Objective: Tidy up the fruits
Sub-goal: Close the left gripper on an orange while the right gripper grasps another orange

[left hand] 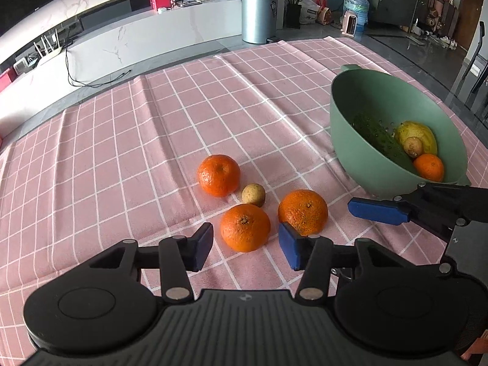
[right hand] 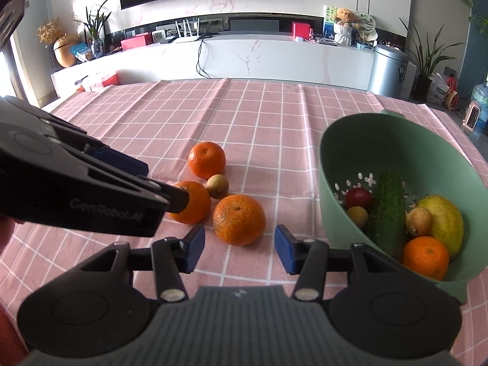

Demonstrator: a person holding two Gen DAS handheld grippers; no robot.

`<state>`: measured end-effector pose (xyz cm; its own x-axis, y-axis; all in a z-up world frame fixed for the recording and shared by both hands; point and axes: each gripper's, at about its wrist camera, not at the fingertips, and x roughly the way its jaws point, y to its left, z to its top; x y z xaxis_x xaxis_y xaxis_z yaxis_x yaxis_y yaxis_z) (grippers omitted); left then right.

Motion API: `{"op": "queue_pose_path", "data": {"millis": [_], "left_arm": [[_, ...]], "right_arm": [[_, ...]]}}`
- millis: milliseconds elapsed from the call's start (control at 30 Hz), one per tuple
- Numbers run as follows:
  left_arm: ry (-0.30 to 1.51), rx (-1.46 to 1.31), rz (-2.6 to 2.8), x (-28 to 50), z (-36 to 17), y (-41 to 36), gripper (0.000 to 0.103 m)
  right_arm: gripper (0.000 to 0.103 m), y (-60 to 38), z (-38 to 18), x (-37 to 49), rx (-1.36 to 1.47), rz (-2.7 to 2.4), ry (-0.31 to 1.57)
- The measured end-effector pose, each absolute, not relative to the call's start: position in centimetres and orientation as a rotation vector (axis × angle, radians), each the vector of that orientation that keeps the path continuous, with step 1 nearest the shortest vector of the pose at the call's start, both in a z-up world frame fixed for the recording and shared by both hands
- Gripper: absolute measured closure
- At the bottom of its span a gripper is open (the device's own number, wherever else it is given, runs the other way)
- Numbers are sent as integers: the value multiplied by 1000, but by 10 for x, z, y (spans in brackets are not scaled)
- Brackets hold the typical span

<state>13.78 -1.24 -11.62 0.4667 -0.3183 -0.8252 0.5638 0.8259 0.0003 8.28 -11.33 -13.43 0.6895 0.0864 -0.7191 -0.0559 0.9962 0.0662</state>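
Your left gripper (left hand: 245, 245) is spread wide with nothing in it, its blue pads either side of the nearest orange (left hand: 245, 227), which sits on the pink checked cloth (left hand: 122, 152) covering the counter, well to the left of the green colander (left hand: 366, 128). Your right gripper (right hand: 239, 248) is likewise parted and empty, lined up on a second orange (right hand: 238, 219) that lies closer to the colander's left wall. Farther from the colander than both lies a third orange (left hand: 218, 174), with a small tan fruit (left hand: 253, 194) nestled among the three (touching or just beside them; you cannot tell which). Inside the colander rest a cucumber (right hand: 385, 213), a yellow lemon-like fruit (right hand: 443, 221), another orange (right hand: 425, 256), two more small tan fruits and a dark red one (right hand: 358, 198).
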Motion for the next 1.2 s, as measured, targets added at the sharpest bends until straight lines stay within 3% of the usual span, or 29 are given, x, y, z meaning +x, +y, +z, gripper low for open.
{"op": "queue_pose_path", "data": {"millis": [800, 1200], "left_arm": [[1027, 150, -539, 161, -137, -8, 54], [960, 113, -534, 139, -95, -3, 54]], "right_arm": [[60, -112, -155, 111, -5, 135, 825], [61, -111, -128, 86, -19, 162, 798]]}}
